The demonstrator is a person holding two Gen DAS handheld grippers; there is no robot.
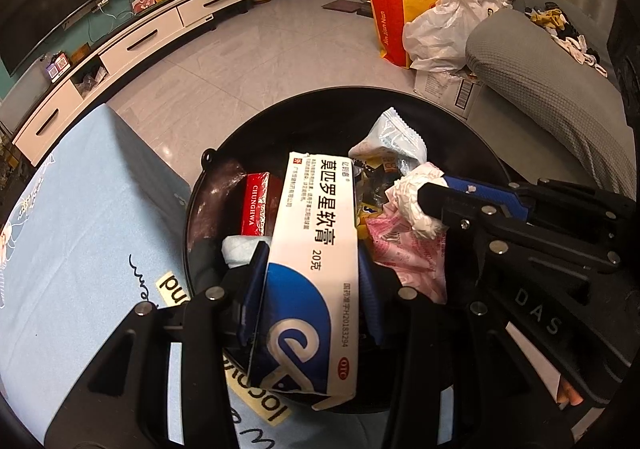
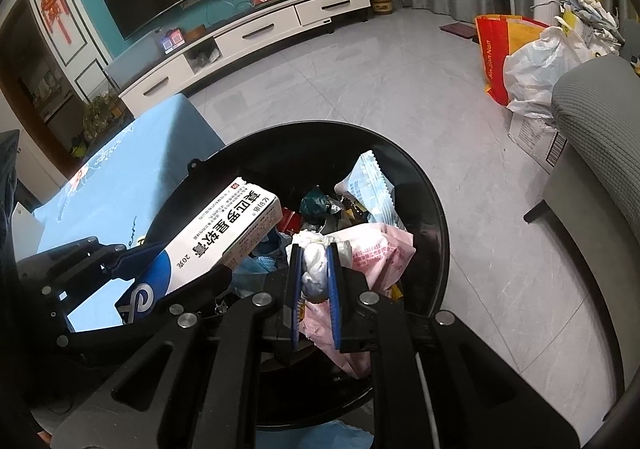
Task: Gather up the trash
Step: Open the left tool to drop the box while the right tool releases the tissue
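Over the black bin (image 1: 208, 185), at the centre of both views, two loads held and not yet dropped. Leftmost, at about 9 o'clock of the bin's mouth in the right wrist view: left gripper (image 1: 312, 281) clamped on the near end of a white-and-blue ointment carton (image 1: 316, 233), pads on its two long side faces, far end jutting toward 12 o'clock over the rubbish. Judged light and stiff but thin-walled, likely empty, so easily crushed by a harder squeeze; smooth printed card, a bit slippery; best taken across the narrow faces, as now. Next, toward 3 o'clock: right gripper (image 2: 314, 281) nearly closed, pinching a crumpled white tissue wad (image 2: 316, 269) above the pink wrapper (image 2: 384, 253). Judged feather-light, soft and compressible, not fragile, apt to cling to a pad on release; anywhere on the bulk serves as a hold. Counted, left to right inside the bin: one red cigarette pack (image 1: 258, 209) at 9 o'clock, one carton, one tissue wad, one pink wrapper, one pale blue-white sachet (image 1: 394, 141) at 1 o'clock, plus darker scraps beneath, too jumbled to count. Two grippers, one bin. Beside the bin at 9 o'clock, worktop under a light blue cloth (image 1: 80, 209).
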